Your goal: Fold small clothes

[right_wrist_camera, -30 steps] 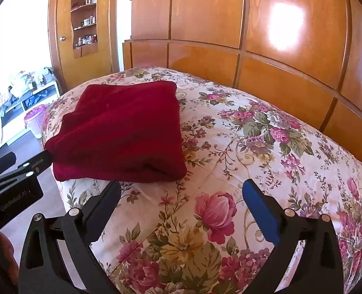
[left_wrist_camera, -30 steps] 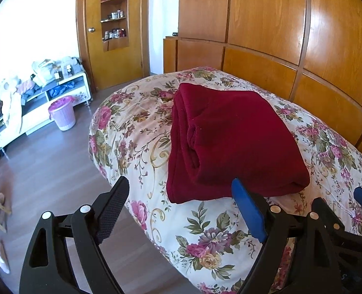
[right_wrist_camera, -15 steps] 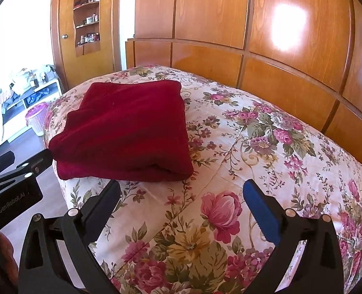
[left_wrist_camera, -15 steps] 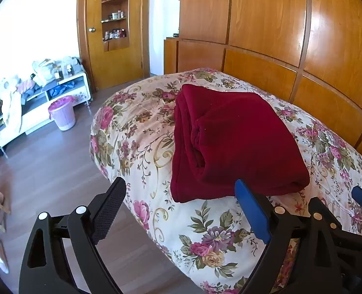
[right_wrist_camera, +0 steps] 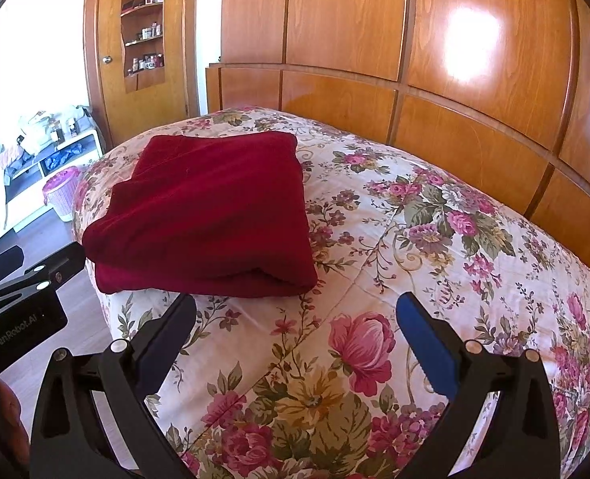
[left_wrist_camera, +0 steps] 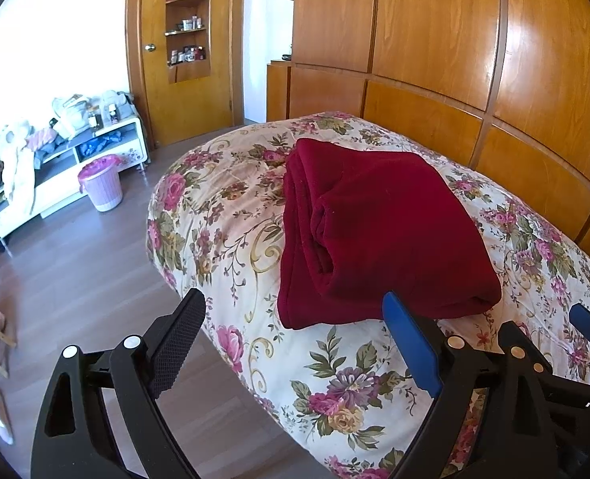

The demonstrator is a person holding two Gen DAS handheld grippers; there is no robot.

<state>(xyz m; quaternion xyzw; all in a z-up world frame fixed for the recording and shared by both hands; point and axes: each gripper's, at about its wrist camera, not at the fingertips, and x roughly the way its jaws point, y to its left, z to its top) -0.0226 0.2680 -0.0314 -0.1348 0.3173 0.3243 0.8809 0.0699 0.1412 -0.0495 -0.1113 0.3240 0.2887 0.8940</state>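
Observation:
A dark red garment (left_wrist_camera: 378,231) lies folded in a thick rectangle on the floral bedspread (left_wrist_camera: 223,199). It also shows in the right wrist view (right_wrist_camera: 211,215), at the bed's left end. My left gripper (left_wrist_camera: 295,331) is open and empty, held just short of the garment's near edge. My right gripper (right_wrist_camera: 295,331) is open and empty over the bedspread (right_wrist_camera: 434,239), to the right of the garment's near corner. The left gripper's body (right_wrist_camera: 19,311) shows at the left edge of the right wrist view.
A wooden panelled wall (left_wrist_camera: 454,60) runs behind the bed. Left of the bed is wooden floor (left_wrist_camera: 75,271) with a pink basket (left_wrist_camera: 101,185) and a white low cabinet (left_wrist_camera: 63,167) piled with clothes. A wooden door (left_wrist_camera: 183,48) stands at the back.
Both grippers have drawn back slightly from the garment and lifted a little. The garment has not moved and both grippers stay open.

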